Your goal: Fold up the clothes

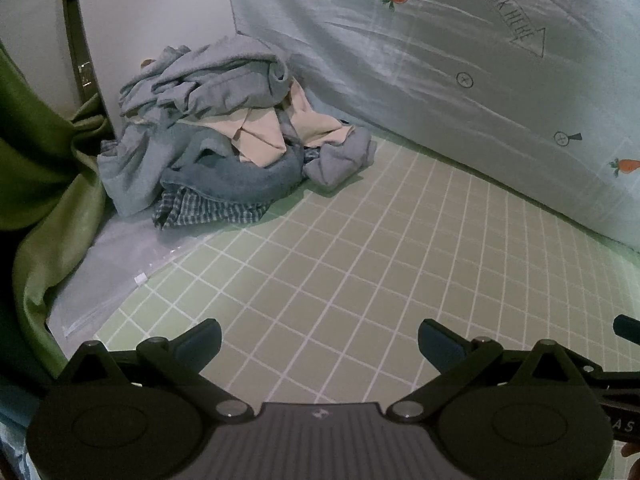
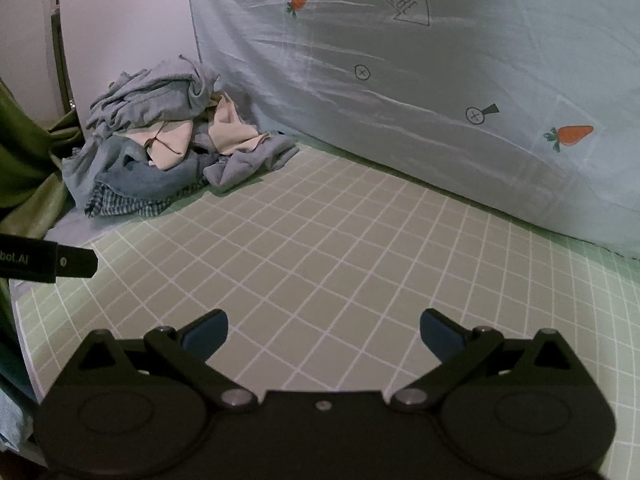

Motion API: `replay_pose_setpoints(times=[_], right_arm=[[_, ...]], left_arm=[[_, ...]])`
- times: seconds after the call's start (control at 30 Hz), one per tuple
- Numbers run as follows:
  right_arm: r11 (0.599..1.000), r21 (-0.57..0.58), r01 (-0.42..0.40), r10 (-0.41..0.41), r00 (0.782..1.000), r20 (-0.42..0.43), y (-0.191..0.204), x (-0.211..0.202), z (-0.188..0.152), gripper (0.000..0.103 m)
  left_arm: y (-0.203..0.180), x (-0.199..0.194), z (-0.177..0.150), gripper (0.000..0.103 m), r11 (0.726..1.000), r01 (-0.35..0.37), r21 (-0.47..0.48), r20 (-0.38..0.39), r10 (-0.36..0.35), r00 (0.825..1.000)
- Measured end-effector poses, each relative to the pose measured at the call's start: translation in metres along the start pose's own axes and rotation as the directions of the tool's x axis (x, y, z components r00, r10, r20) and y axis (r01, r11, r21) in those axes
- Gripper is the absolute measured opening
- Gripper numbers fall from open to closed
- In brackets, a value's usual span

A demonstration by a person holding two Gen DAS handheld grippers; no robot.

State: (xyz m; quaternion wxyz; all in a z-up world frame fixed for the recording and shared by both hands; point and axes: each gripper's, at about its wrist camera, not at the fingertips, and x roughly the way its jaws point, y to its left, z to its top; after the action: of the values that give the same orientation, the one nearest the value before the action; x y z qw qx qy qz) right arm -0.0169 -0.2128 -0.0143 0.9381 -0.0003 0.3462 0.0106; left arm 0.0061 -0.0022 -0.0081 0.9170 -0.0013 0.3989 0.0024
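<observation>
Both my tools, left tool [image 1: 320, 340] and right tool [image 2: 324, 332], hang wide open and empty over the green checked mat [image 1: 360, 264]. My pile of clothes [image 1: 224, 140] sits well apart in the far corner, soft and floppy, probably light; I'd pinch a loose top edge.

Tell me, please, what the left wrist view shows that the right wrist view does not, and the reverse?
Only the left wrist view shows the clear plastic sheet lying beside the green grid mat, and its own left gripper, jaws wide with nothing between them.

Only the right wrist view shows the right gripper, also wide and empty, and a black bar with white lettering entering from its left edge.

Both show the pile of clothes in the corner, the green grid mat, the carrot-print sheet and the green curtain.
</observation>
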Motion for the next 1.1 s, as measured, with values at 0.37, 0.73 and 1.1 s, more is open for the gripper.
replay_pose_setpoints(times=[0.37,0.73,1.1], right_arm=[[1.000,-0.001,0.009,-0.009,1.000,-0.012,0.0013,0.0019,0.0006,0.103],[1.000,-0.002,0.015,-0.015,1.000,-0.016,0.0022,0.0038,0.0016,0.103],[1.000,-0.012,0.004,-0.004,1.000,-0.014,0.0049,0.0057,-0.0016,0.103]], left_arm=[[0.0018,0.0026,0.0006,0.103,1.000,0.004,-0.002,-0.007,-0.004,1.000],[0.0026,0.0051,0.0016,0.103,1.000,0.005,-0.002,-0.014,-0.005,1.000],[0.0044,0.0061,0.0001,0.103,1.000,-0.003,-0.008,-0.021,0.003,1.000]])
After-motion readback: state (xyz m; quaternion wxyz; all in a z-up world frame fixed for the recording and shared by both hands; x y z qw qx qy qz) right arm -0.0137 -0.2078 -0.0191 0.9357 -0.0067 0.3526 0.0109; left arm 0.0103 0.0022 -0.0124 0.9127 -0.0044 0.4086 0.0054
